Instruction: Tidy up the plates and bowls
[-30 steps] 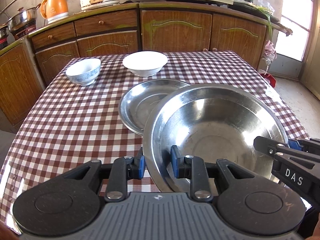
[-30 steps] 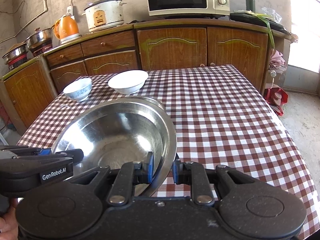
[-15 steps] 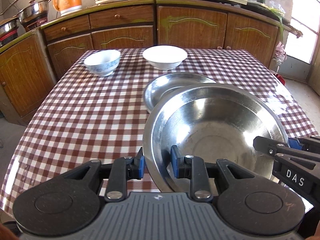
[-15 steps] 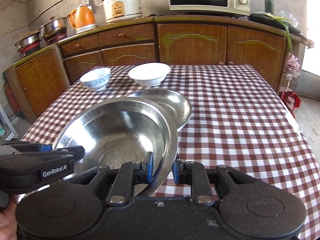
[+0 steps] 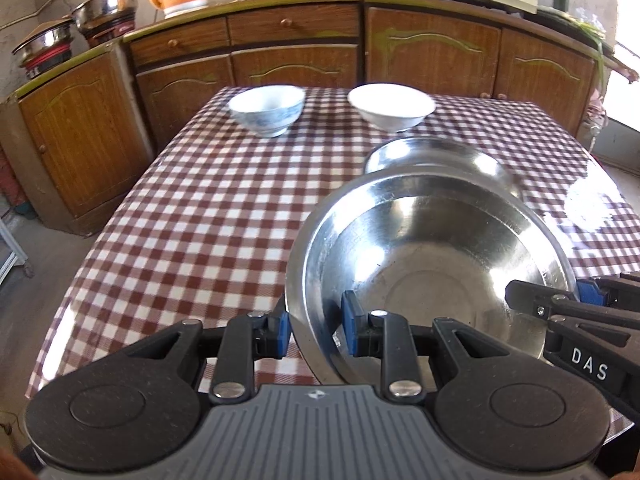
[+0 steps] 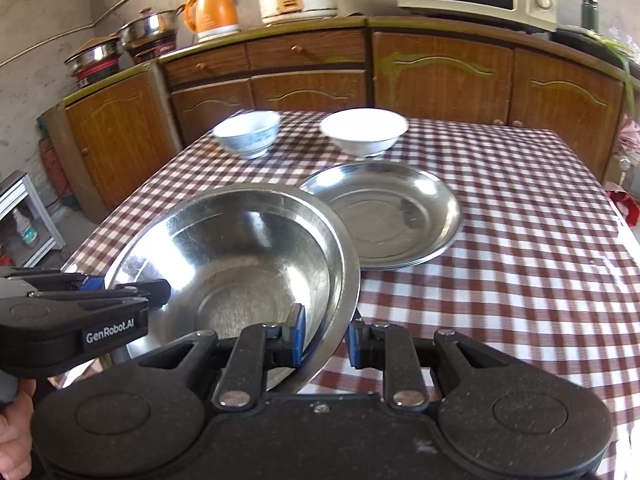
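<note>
Gripping opposite sides of one steel bowl, both grippers hold it over the checked tablecloth. The left gripper has its jaws clamped across the bowl's left rim, one blue pad outside the wall and one inside. The right gripper is clamped on the bowl's right rim in the same manner, with the wall pinched between its pads.

All positions below are given relative to the steel bowl:
- Steel plate: lies flat on the cloth just beyond the bowl, toward the cabinets. In the left wrist view the bowl's far rim overlaps the plate's near edge; whether they touch cannot be told.
- White bowl: stands upright farther back, beyond the plate.
- Blue-patterned bowl: stands upright to the left of the white bowl, apart from it.
- Wooden cabinets: run behind the table.

A hand shows at the lower left edge of the right wrist view.
</note>
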Tool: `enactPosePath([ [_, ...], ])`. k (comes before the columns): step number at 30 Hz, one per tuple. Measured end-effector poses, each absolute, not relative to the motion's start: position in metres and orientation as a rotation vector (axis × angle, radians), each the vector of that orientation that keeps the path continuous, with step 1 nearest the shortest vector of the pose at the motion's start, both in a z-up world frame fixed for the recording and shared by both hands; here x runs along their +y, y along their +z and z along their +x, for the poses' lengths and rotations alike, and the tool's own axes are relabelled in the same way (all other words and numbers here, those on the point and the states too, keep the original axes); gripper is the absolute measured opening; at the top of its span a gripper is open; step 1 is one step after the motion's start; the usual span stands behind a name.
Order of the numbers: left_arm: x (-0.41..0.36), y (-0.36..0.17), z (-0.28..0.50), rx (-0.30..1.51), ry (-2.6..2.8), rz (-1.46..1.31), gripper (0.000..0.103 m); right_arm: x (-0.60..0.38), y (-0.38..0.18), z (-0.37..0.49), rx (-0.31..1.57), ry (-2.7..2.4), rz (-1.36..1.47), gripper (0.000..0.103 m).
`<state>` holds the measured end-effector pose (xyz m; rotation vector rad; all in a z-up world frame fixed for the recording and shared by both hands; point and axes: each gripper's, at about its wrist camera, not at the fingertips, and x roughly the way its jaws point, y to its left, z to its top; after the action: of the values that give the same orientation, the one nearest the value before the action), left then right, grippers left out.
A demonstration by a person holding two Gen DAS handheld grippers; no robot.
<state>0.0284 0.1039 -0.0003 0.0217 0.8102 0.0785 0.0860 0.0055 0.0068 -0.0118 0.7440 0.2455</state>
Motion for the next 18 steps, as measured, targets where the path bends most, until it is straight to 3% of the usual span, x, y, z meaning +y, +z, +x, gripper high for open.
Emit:
enactPosePath([
  [18,0.153,-0.034,0.032,0.894,0.151,-0.033,0.027,0.064,-0.029,0.111,0.815,0.320,-0.075,0.027],
])
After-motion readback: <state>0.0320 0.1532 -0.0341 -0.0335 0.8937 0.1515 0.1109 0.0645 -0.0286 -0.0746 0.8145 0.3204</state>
